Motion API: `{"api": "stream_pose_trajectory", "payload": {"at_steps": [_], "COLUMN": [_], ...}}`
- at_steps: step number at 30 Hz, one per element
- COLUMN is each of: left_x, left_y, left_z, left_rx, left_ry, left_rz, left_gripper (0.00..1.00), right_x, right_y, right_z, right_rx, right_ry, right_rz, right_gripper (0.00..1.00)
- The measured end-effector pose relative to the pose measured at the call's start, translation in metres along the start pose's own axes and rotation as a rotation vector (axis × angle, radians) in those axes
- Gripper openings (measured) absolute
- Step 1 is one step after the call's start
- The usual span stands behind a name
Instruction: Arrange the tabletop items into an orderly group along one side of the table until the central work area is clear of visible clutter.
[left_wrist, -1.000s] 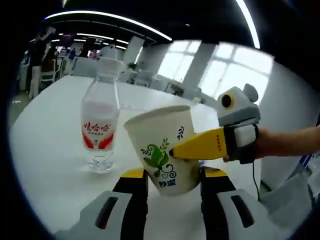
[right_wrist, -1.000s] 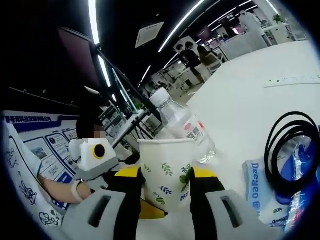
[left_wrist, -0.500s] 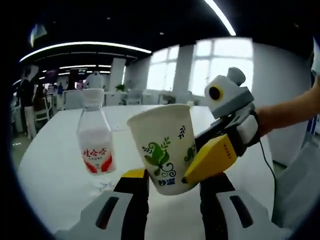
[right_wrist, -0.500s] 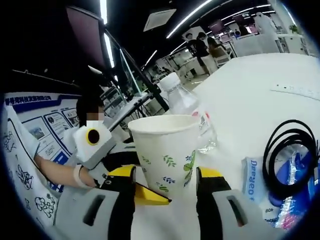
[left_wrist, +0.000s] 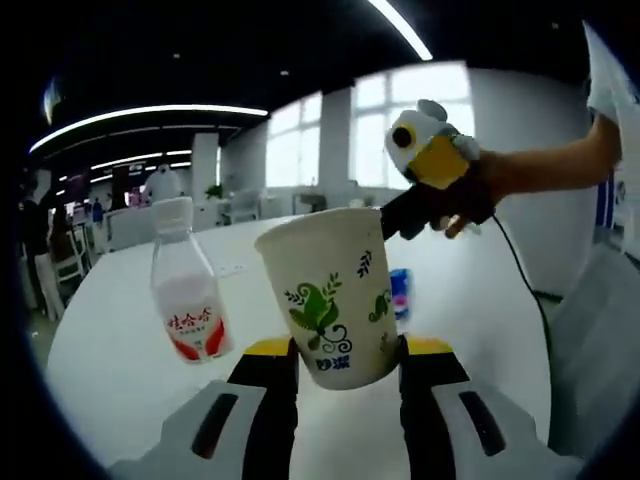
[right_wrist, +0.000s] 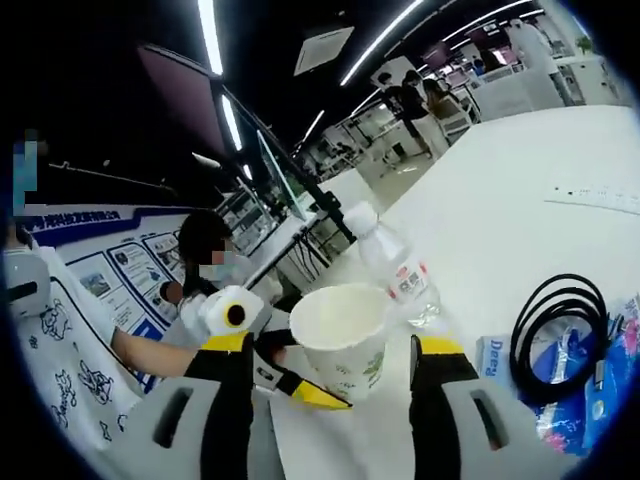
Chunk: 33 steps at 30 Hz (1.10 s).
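Observation:
A white paper cup (left_wrist: 328, 300) with a green leaf print stands upright between the jaws of my left gripper (left_wrist: 335, 352), which is shut on its lower part. Left of it on the white table (left_wrist: 120, 370) stands a clear water bottle (left_wrist: 187, 305) with a red label. My right gripper (left_wrist: 432, 185), held by a hand, hovers up and to the right, apart from the cup. In the right gripper view my right gripper (right_wrist: 338, 345) is open, and the cup (right_wrist: 345, 330) lies beyond its jaws, held by the left gripper (right_wrist: 315, 388). The bottle (right_wrist: 400, 272) stands behind the cup.
A coiled black cable (right_wrist: 558, 320) and blue packets (right_wrist: 590, 385) lie on the table at the right of the right gripper view. Behind the cup a blue packet (left_wrist: 400, 293) shows. A seated person (right_wrist: 205, 265) is behind the left gripper, with desks and chairs farther back.
My right gripper has come off the cup and drawn back and upward. The left gripper keeps its hold on the cup. Both views have shifted with the hands.

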<state>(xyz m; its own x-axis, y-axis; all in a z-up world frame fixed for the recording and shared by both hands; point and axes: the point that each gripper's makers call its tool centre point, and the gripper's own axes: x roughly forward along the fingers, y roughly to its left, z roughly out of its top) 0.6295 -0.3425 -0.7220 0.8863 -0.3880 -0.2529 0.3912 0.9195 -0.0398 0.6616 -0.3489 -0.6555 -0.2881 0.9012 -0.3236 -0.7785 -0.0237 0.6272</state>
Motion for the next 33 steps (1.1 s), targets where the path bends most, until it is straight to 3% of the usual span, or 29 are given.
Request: {"api": "stream_pose_trajectory", "payload": {"at_steps": [2,4,5,10,12,24,33], "left_x": [0.0,0.0,0.001,0.002,0.003,0.003,0.003], "left_y": [-0.007,-0.012,-0.014,-0.02,-0.022,-0.024,-0.023], "left_z": [0.0,0.0,0.001,0.0,-0.002,-0.004,-0.009], "left_rx": [0.013,0.035,0.043,0.069,0.081,0.086,0.082], "left_ry": [-0.002,0.0,0.001,0.006,0.012,0.014,0.028], "left_rz": [-0.024,-0.042,-0.046,-0.064,-0.072,-0.075,-0.071], "left_gripper": [0.35,0.35,0.35,0.36,0.36,0.35,0.35], "right_x": [-0.001,0.0,0.002,0.007,0.011,0.011,0.013], "right_y": [-0.004,-0.008,-0.007,-0.015,-0.017,-0.024,-0.025], "right_z": [0.005,0.008,0.01,-0.011,-0.017,-0.023,-0.026], "right_rx": [-0.001,0.032,0.018,-0.027,-0.024,-0.024,-0.003], "right_ry": [0.004,0.014,0.015,0.154,0.182,0.212,0.209], "right_rz": [-0.007,-0.025,0.001,-0.03,-0.033,-0.041,-0.045], "right_gripper": [0.38,0.29,0.26,0.21,0.16,0.01,0.0]}}
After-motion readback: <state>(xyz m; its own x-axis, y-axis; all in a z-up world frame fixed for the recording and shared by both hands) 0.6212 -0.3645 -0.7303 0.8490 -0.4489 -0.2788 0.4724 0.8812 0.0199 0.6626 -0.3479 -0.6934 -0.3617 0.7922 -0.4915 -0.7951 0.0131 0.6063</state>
